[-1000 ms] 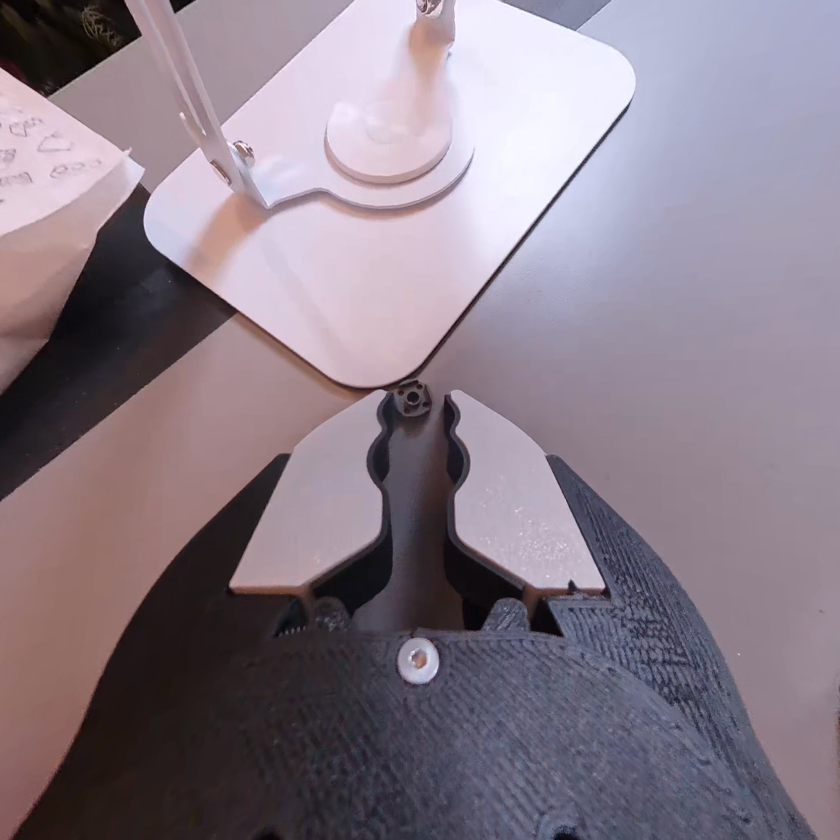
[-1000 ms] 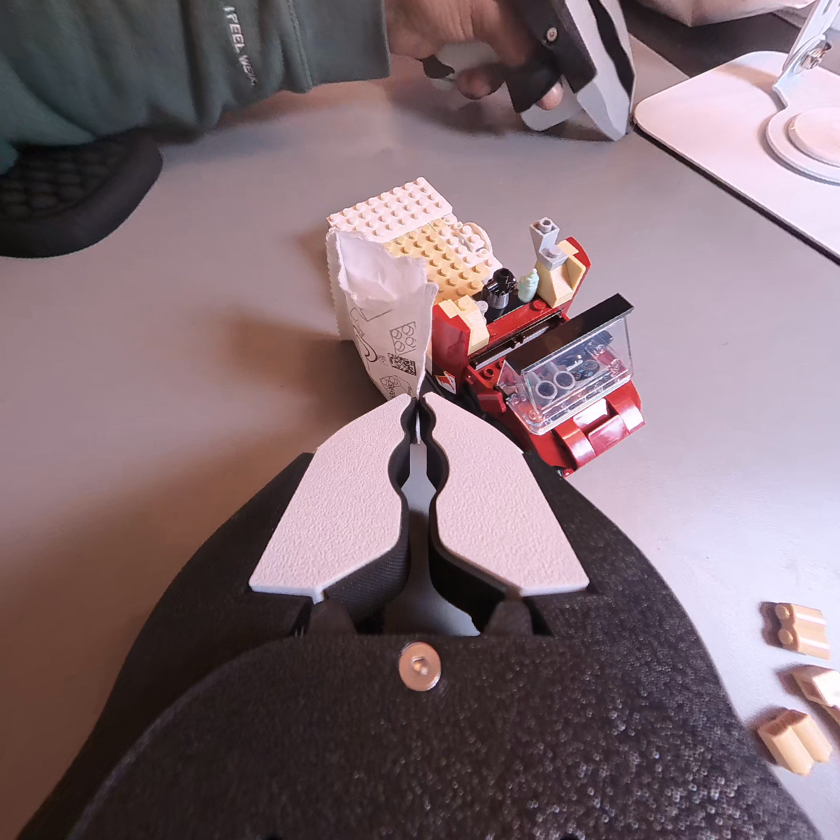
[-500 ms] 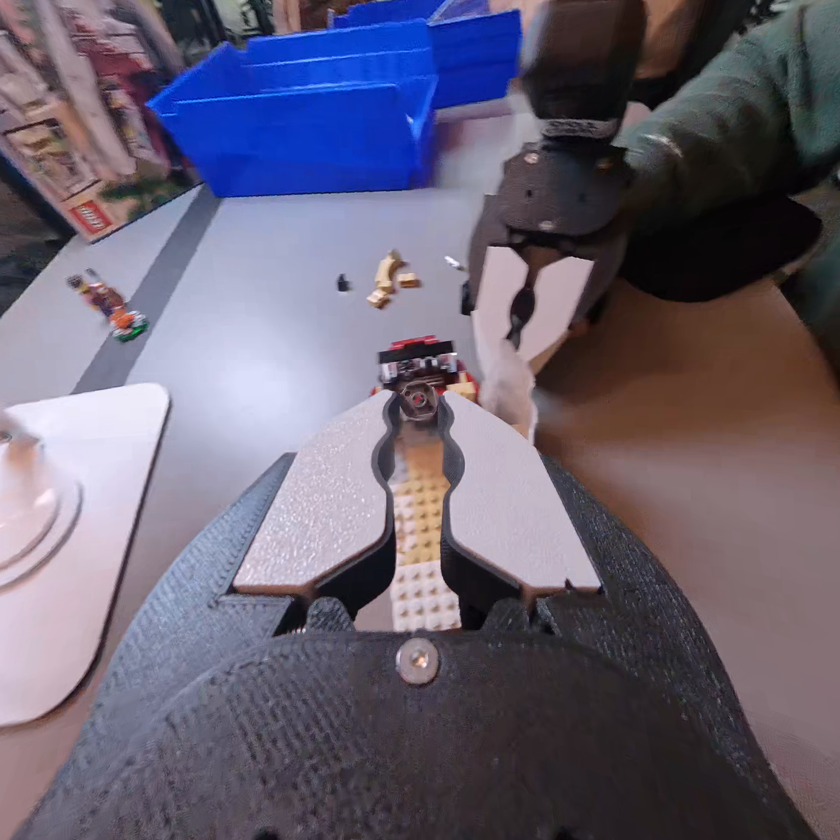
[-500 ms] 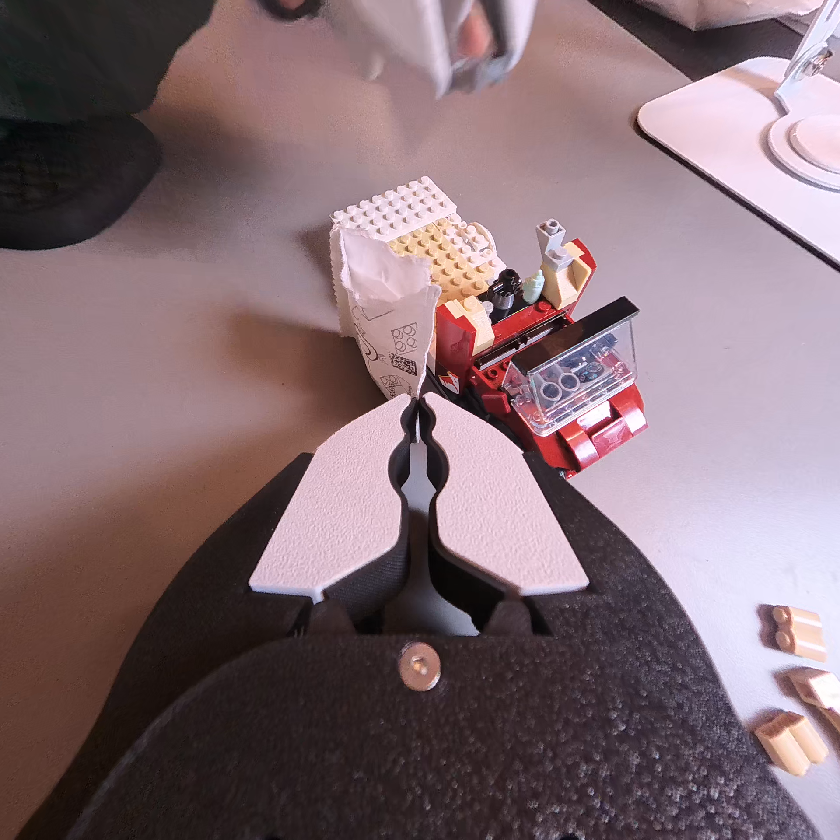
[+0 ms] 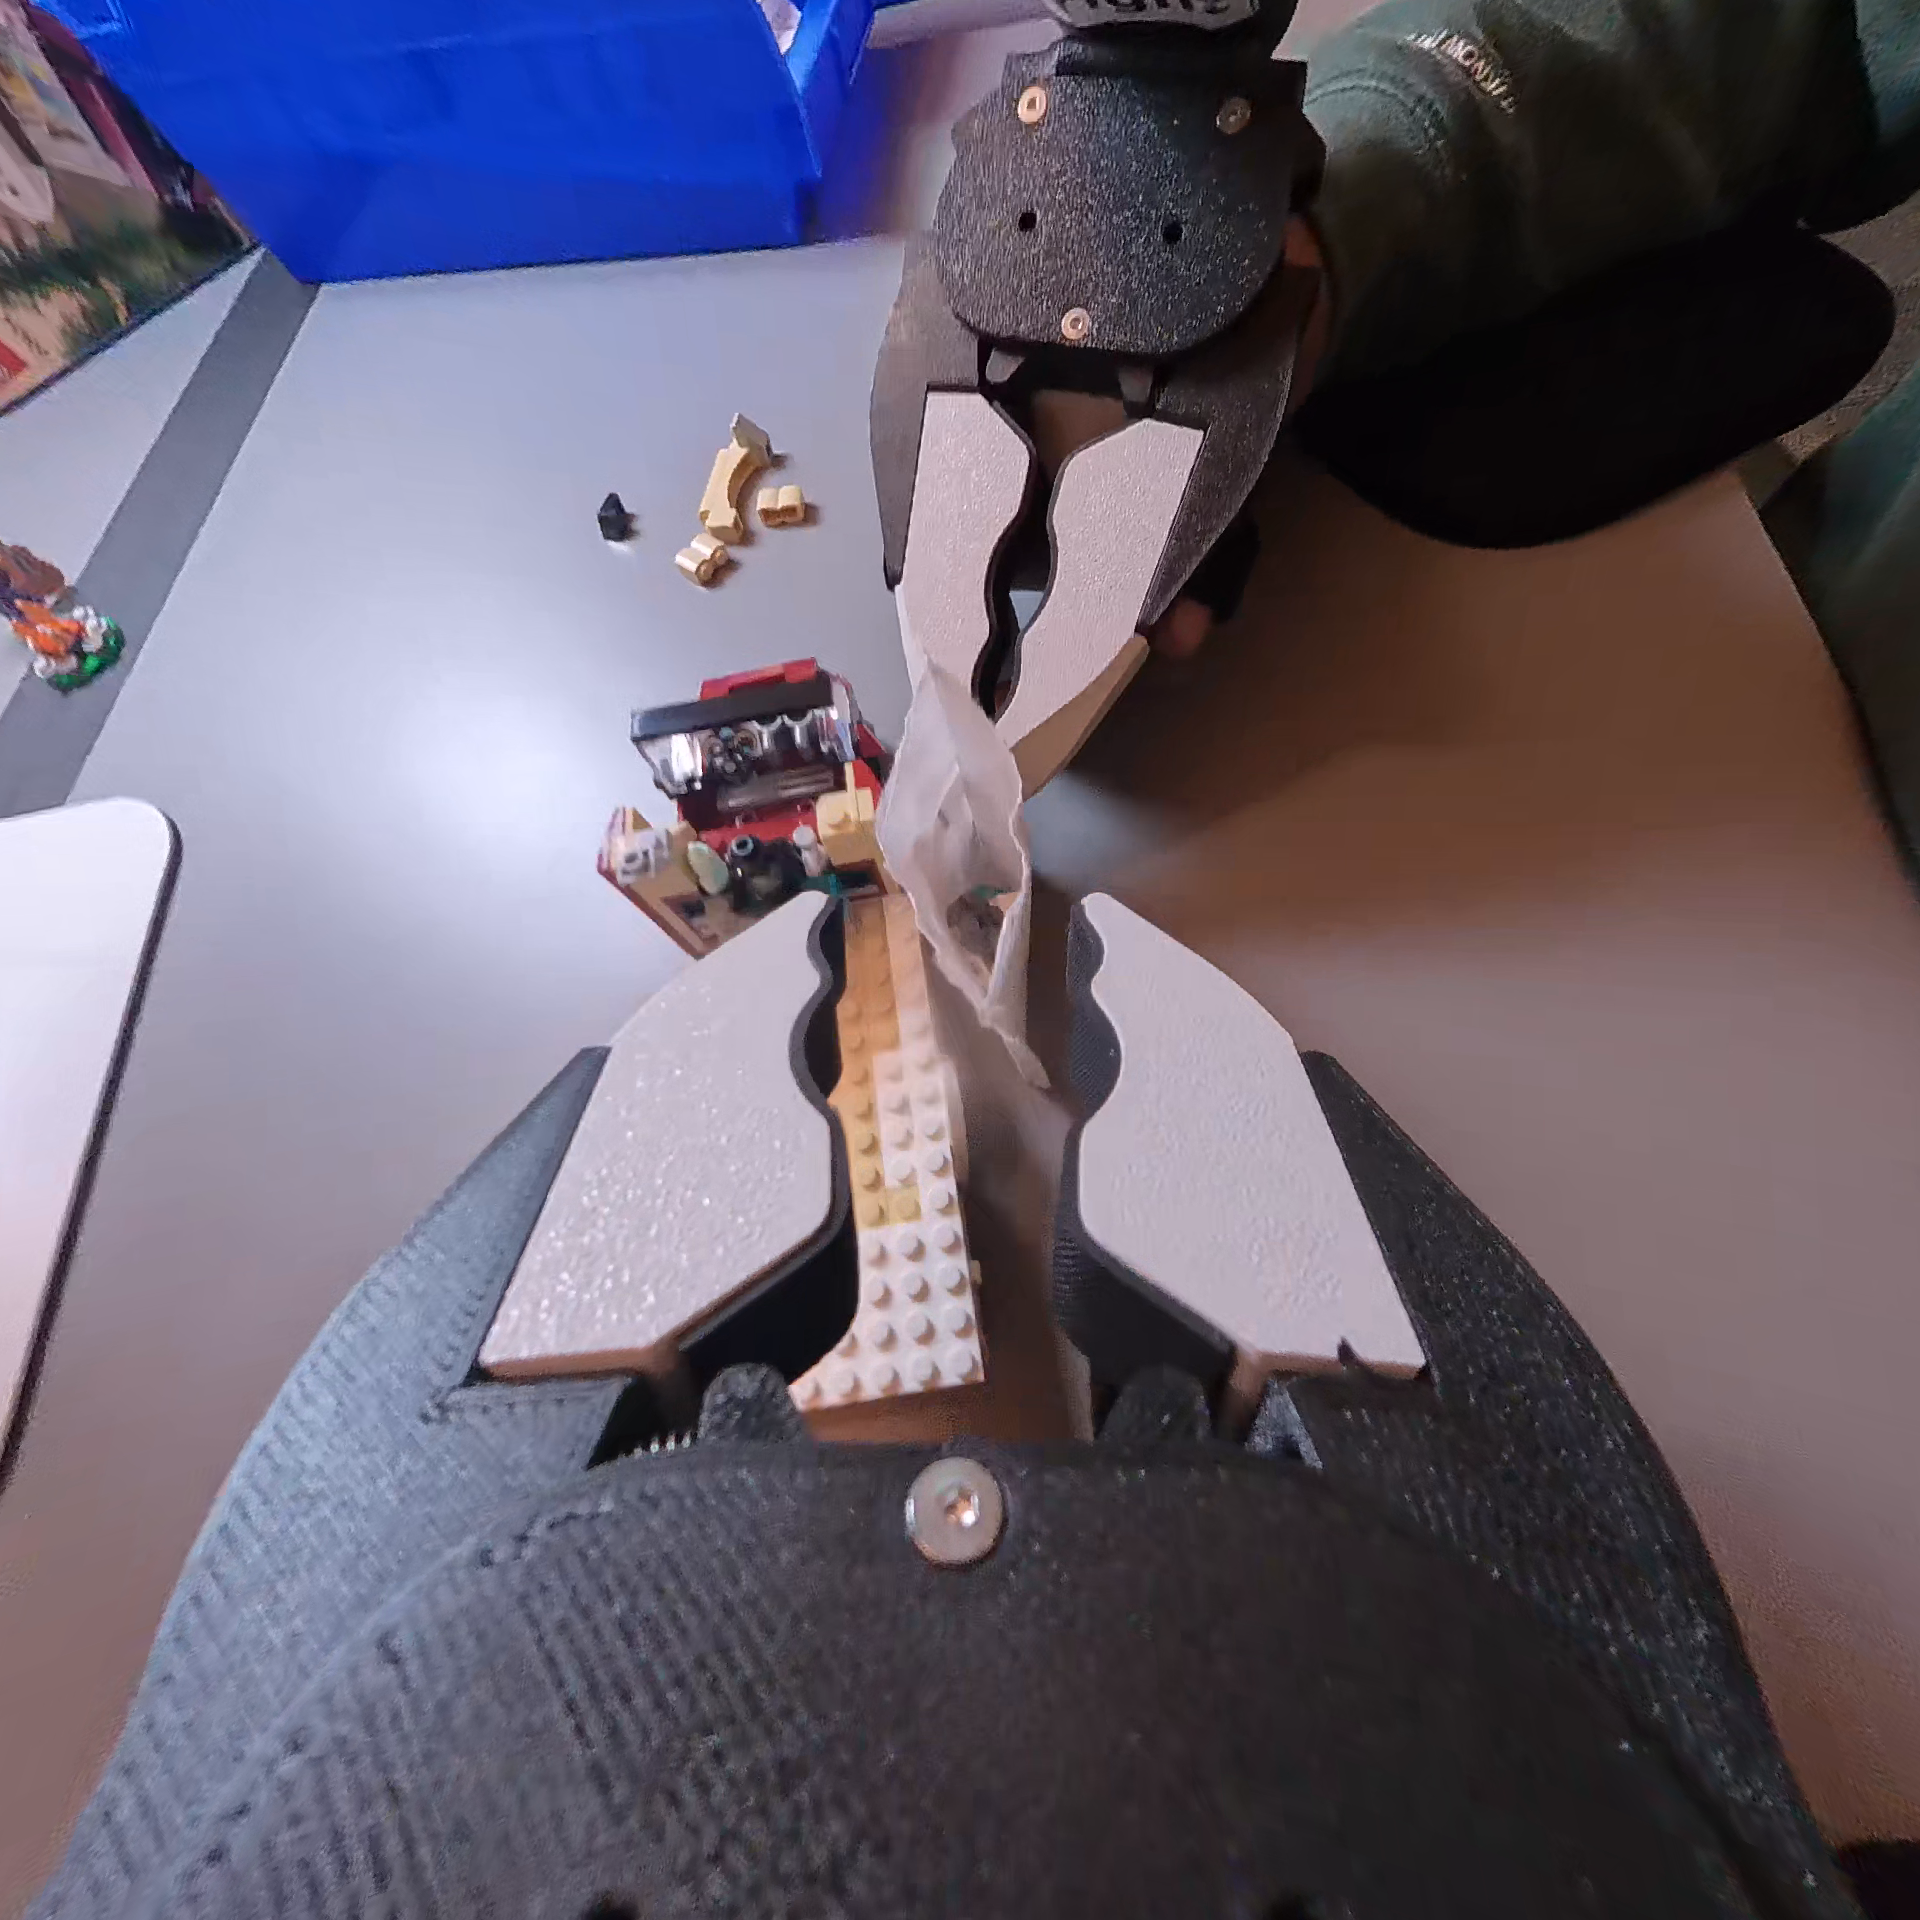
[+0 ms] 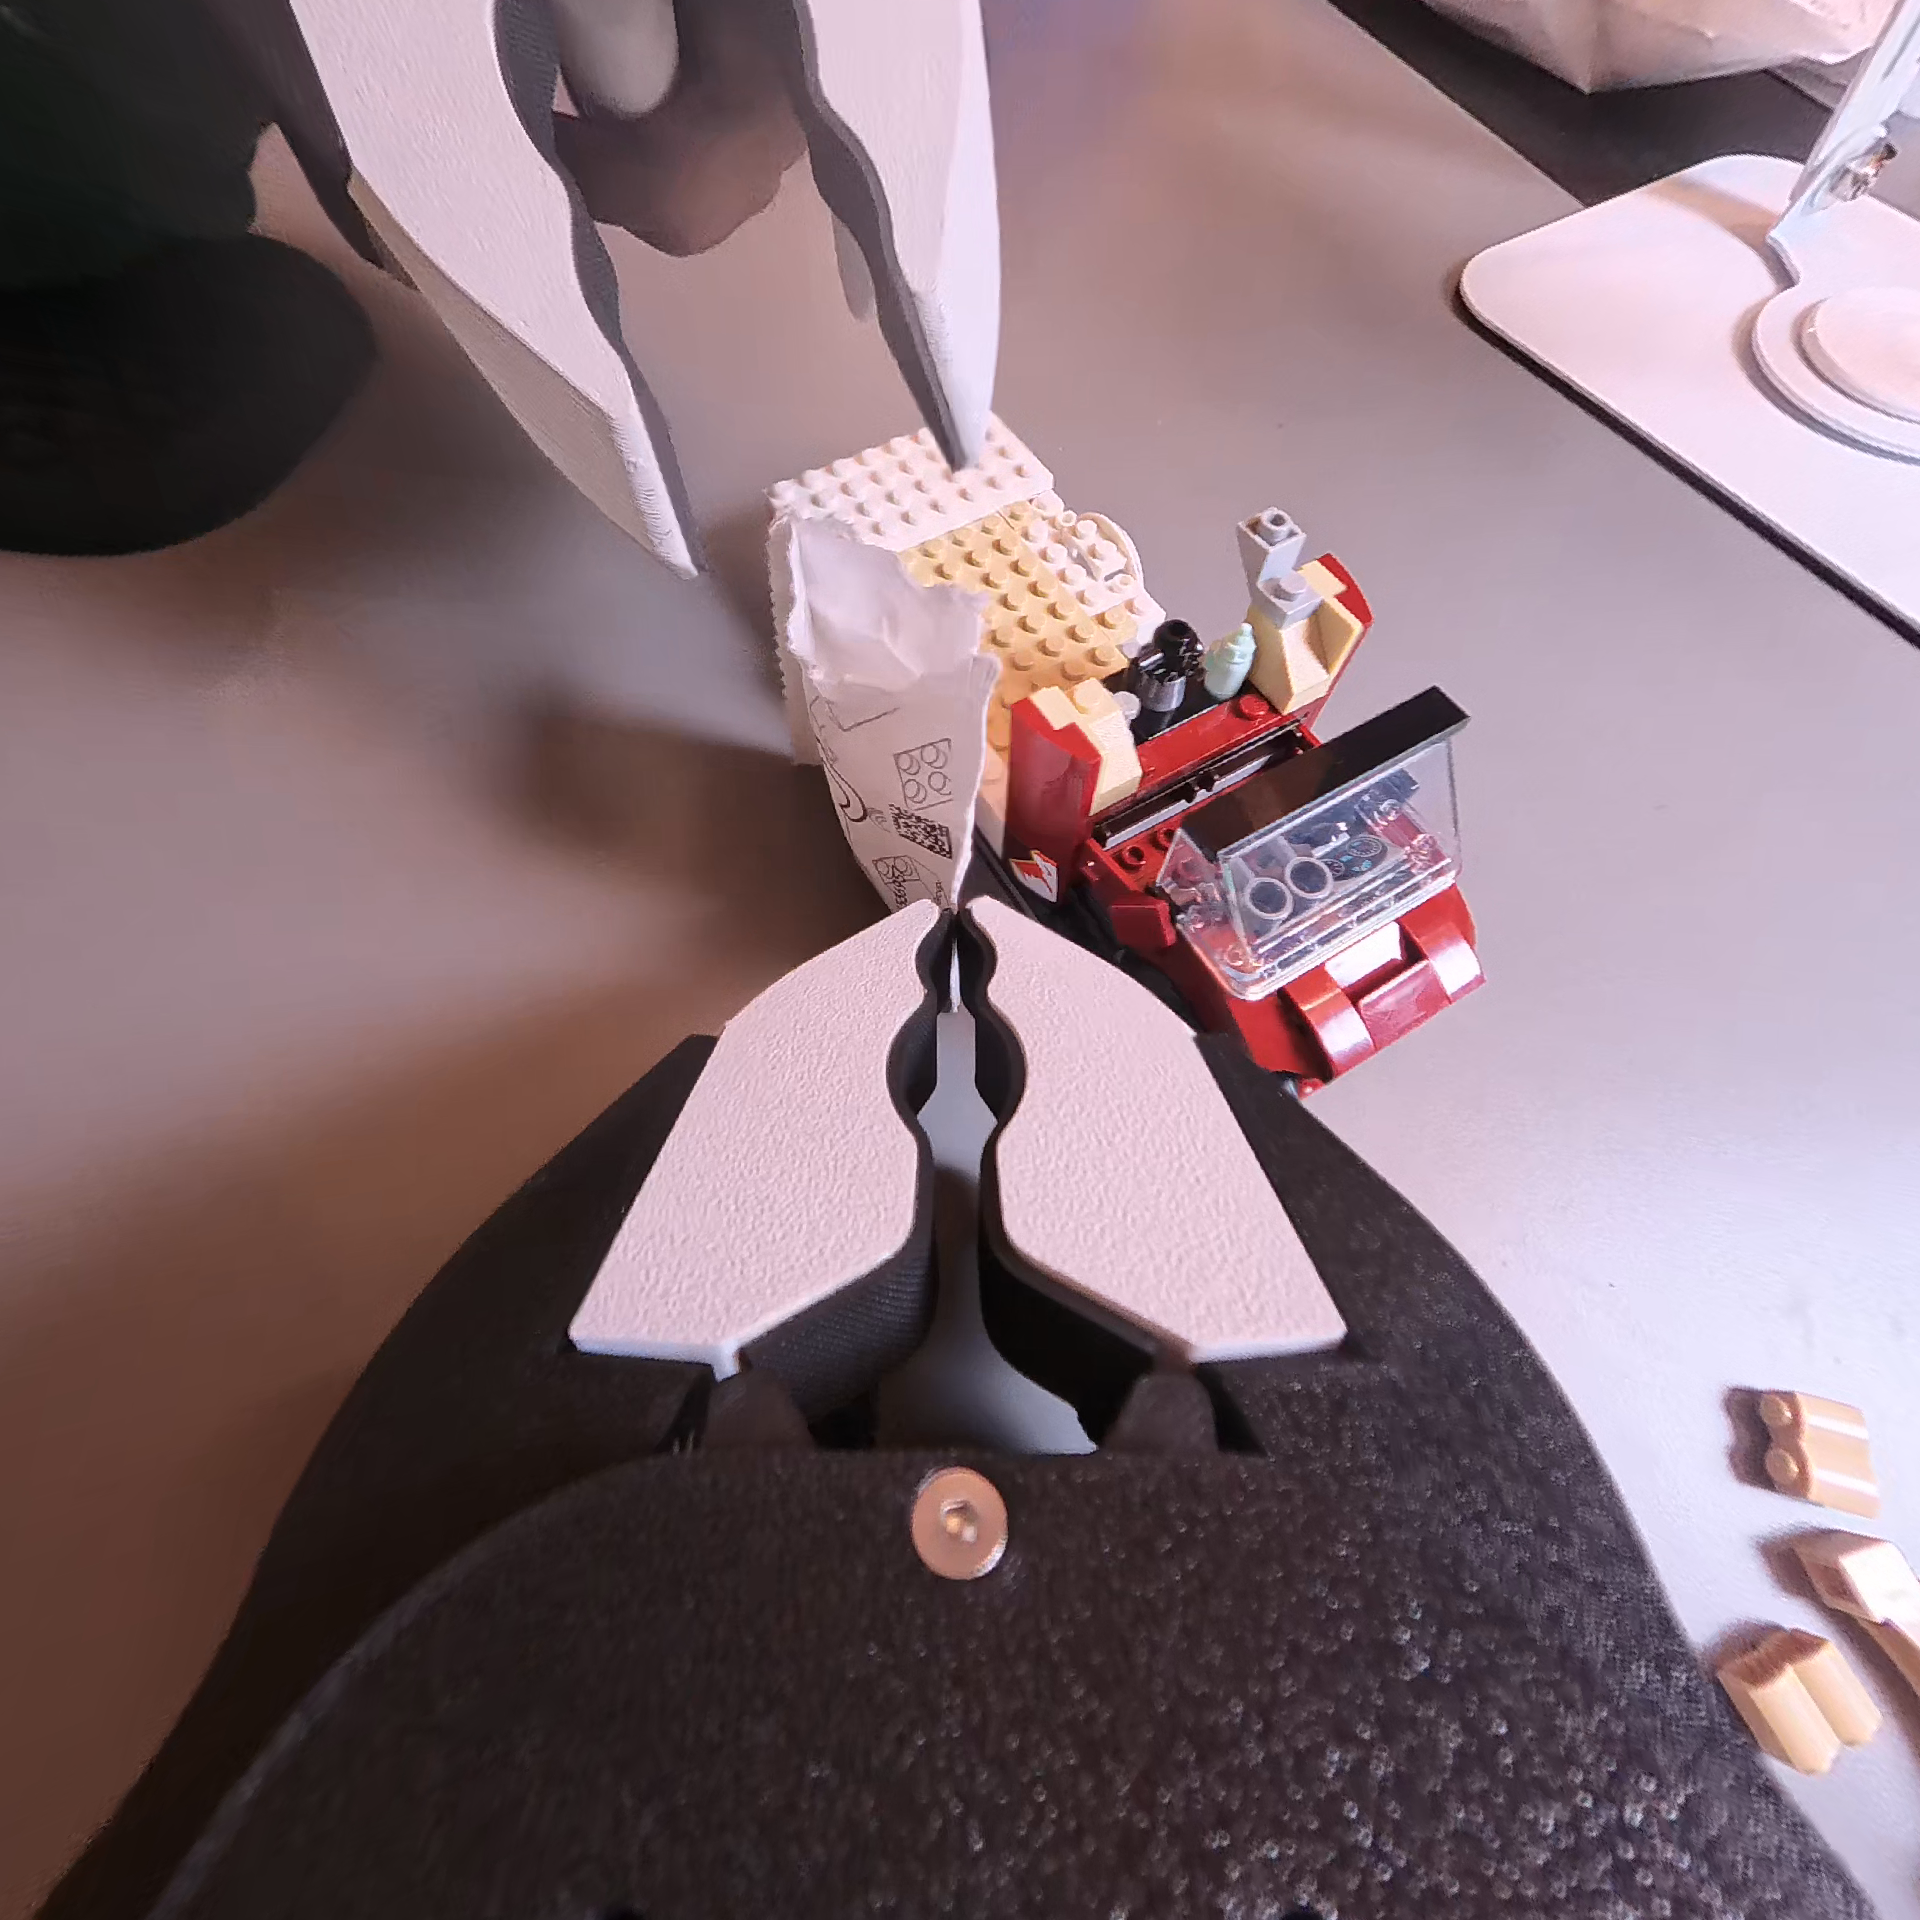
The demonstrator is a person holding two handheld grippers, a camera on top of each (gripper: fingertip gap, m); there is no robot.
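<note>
Grey table (image 6: 312, 831) fills both views, with a blue bin (image 5: 468, 125) at its far side in the left wrist view and a white stand base (image 6: 1662, 312) at the edge nearest the toy. A person's dark green sleeve (image 5: 1610, 156) reaches in behind the right gripper.

A brick-built toy truck (image 6: 1247, 831) sits on the table, dark red at the cab, with a clear windscreen and a tan and white studded deck (image 6: 997, 561) behind it. A torn white paper bag (image 6: 894, 707), printed with small drawings, stands against the deck's side.

The right gripper (image 6: 956, 920) is clenched on the bag's corner, its two pale fingers pressed together with the thin paper edge pinched between them; the left wrist view shows the same grip from the other side, the bag hanging from its tips.

The left gripper (image 5: 951, 914) is released, its fingers spread wide above the deck. One fingertip (image 6: 961, 436) comes down at the white studs; the other (image 6: 665, 520) hangs just beside the bag, off the deck. The bag's open end lies between them, gripped by neither.

Loose tan bricks (image 6: 1808, 1455) lie near the truck, with a tiny black piece (image 5: 615, 514) and a small toy figure (image 5: 62, 634) well apart.
</note>
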